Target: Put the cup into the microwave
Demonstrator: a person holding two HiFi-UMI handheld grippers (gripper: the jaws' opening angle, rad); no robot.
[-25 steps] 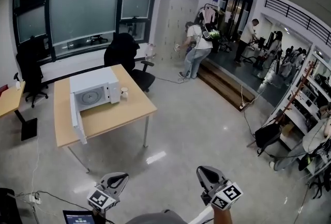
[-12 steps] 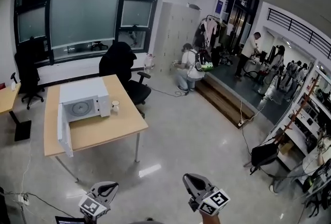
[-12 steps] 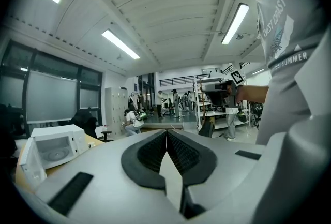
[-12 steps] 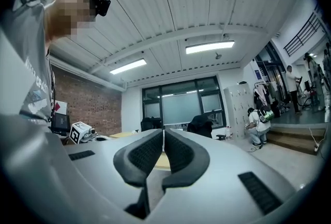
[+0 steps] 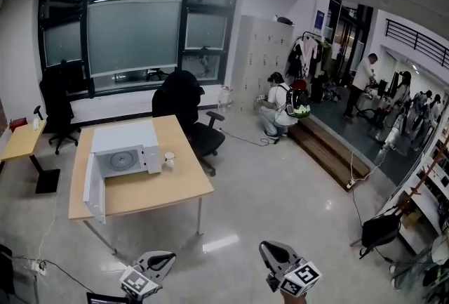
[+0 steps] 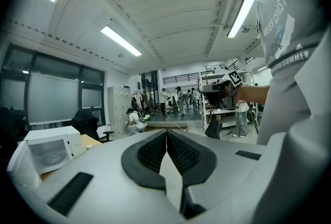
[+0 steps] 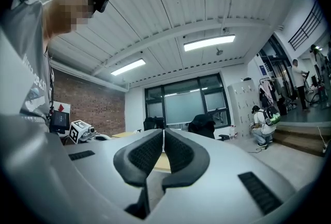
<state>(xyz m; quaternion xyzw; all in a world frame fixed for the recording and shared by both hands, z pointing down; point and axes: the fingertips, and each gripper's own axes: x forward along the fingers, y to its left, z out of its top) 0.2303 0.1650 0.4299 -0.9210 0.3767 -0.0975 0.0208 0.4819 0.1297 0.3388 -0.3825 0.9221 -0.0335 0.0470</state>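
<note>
The white microwave (image 5: 119, 152) stands on a wooden table (image 5: 151, 190) across the room, its door (image 5: 93, 188) swung open to the left. A small white cup (image 5: 169, 159) sits on the table just right of the microwave. Both grippers are far from the table, low at the near edge of the head view, over the floor. My left gripper (image 5: 165, 260) is shut and holds nothing; its own view shows the jaws (image 6: 166, 133) meeting, with the microwave (image 6: 50, 147) off to the left. My right gripper (image 5: 271, 250) is also shut and holds nothing (image 7: 163, 133).
A black office chair (image 5: 184, 100) stands behind the table, and a second desk (image 5: 23, 139) with another chair (image 5: 62, 95) stands at the left. A person (image 5: 284, 109) crouches by the lockers. Steps (image 5: 330, 152) run along the right, and a black bag (image 5: 379, 230) lies on the floor.
The head view has lifted, so both grippers sit lower in the frame; both stay shut. The table has shifted a little in view. The person by the lockers has crouched down.
</note>
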